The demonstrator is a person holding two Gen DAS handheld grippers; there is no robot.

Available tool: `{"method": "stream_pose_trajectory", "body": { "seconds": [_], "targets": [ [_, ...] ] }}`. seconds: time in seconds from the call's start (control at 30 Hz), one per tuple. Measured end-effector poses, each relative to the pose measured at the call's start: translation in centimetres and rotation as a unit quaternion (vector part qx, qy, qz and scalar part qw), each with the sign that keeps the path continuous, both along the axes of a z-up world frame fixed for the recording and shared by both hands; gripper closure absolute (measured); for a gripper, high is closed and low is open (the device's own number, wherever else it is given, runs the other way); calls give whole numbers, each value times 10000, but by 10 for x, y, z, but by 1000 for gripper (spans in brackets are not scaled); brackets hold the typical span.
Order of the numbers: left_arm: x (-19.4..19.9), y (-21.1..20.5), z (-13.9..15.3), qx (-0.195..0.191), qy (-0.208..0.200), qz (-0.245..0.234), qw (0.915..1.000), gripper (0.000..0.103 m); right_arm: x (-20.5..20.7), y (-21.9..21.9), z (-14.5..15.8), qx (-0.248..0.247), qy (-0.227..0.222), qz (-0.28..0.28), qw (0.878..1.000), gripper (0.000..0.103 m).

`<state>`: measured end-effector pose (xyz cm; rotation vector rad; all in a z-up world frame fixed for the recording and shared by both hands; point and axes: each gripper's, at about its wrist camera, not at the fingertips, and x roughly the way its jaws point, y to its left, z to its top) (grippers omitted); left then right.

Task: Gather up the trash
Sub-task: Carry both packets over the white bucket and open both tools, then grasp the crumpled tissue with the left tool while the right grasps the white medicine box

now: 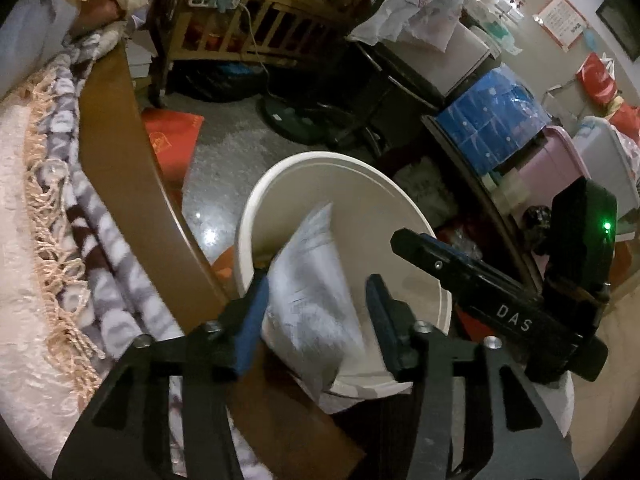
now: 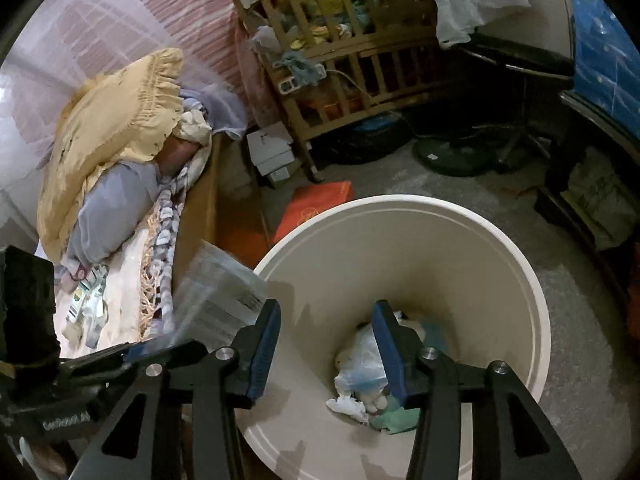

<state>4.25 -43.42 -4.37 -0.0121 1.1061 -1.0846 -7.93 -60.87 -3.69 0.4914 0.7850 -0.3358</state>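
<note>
Left gripper [image 1: 316,312]: jaws spread apart, a crumpled grey-white plastic bag [image 1: 316,292] between them, blurred; the bag lies against the left pad, and whether the right pad touches it cannot be told. The bag hangs over the near-left rim of the bin [image 1: 256,208], partly inside the opening. In the right wrist view the same bag [image 2: 224,296] shows printed text and sits just outside the left rim of the bin [image 2: 532,280], above the bed edge. Right gripper [image 2: 326,344]: jaws wide open, holding nothing, poised above the bin mouth; in the left wrist view its black body [image 1: 500,308] lies just beside the right rim of the bin. Bin: round, cream-coloured, standing on the speckled grey floor [image 2: 580,360] close against the wooden bed frame [image 1: 116,152]. Contents at the bin bottom: a clear plastic bag [image 2: 360,364], a scrap of white tissue [image 2: 348,404], a green piece [image 2: 394,420], other items too dim to name. Bed: a fringed patterned blanket [image 1: 80,216] along its edge, a yellow frilled pillow [image 2: 116,128] at its far end, small packets [image 2: 90,300] on the near part of the sheet. Floor beyond the bin: a red bag [image 2: 316,208] lying flat, a wooden crib [image 2: 348,60] full of clutter, white boxes [image 2: 272,152] beside the crib leg, a round black fan base [image 2: 452,156]. Right side of room: a blue wrapped stack [image 1: 492,124] and a pink container [image 1: 548,160].
</note>
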Motion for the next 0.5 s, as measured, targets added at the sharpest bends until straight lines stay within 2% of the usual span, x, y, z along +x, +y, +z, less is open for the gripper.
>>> {"method": "stream_pose_trajectory", "body": {
  "seconds": [0.1,0.27,0.5],
  "targets": [
    [4,8,2,10,-26,107,9999,53,3,3,-1,-8,22,68,10000,57],
    [12,34,10,244,-317,542,9977,53,13,20,-2,43,-1,322,9995,57],
    [22,91,20,654,-944,1173,9864,53,37,62,0,-11,-1,858,9963,57]
  ]
}}
